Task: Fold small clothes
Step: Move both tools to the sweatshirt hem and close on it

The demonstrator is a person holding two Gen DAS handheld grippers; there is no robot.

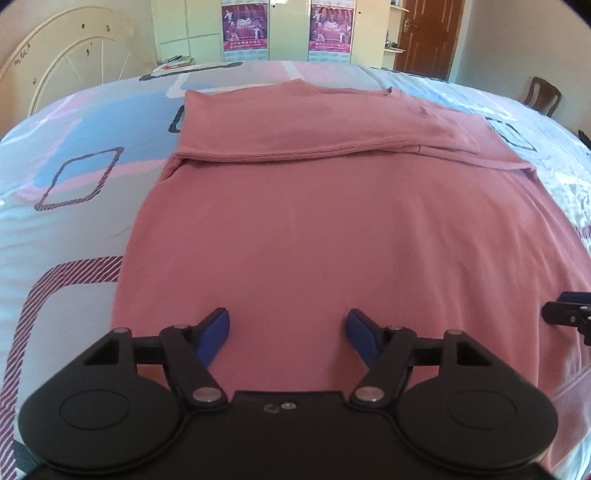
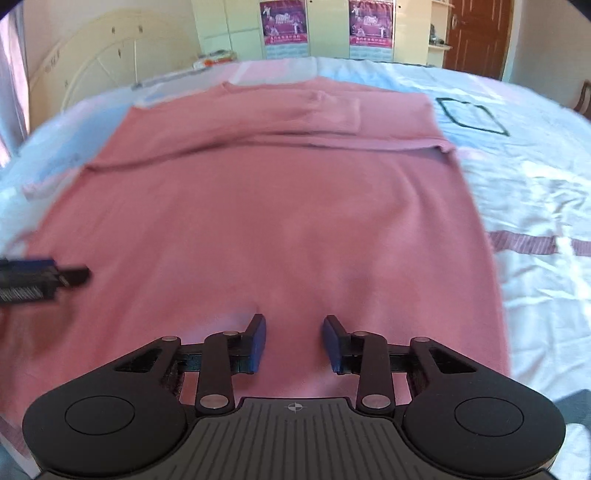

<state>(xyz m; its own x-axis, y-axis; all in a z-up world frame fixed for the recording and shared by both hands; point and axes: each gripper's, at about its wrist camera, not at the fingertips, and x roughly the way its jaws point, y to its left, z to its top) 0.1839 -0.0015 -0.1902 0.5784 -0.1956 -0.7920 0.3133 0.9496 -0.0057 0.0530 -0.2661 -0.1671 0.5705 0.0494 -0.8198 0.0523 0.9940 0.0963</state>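
Observation:
A pink garment [image 1: 314,221] lies flat on the bed, its far part folded over with sleeves tucked across the top; it also shows in the right wrist view [image 2: 280,206]. My left gripper [image 1: 288,332] is open, its blue pads [image 1: 214,332] spread just above the garment's near edge, empty. My right gripper [image 2: 294,341] is open and empty above the near edge too. The right gripper's tip shows at the right edge of the left wrist view [image 1: 569,314]; the left gripper shows blurred at the left of the right wrist view [image 2: 40,278].
The bed has a sheet [image 1: 81,177] with pink, blue and grey squares. A cream headboard [image 1: 70,62] stands at the far left. Wardrobes with posters [image 1: 245,29] line the far wall. A brown door [image 1: 430,33] and a chair [image 1: 543,96] are at the right.

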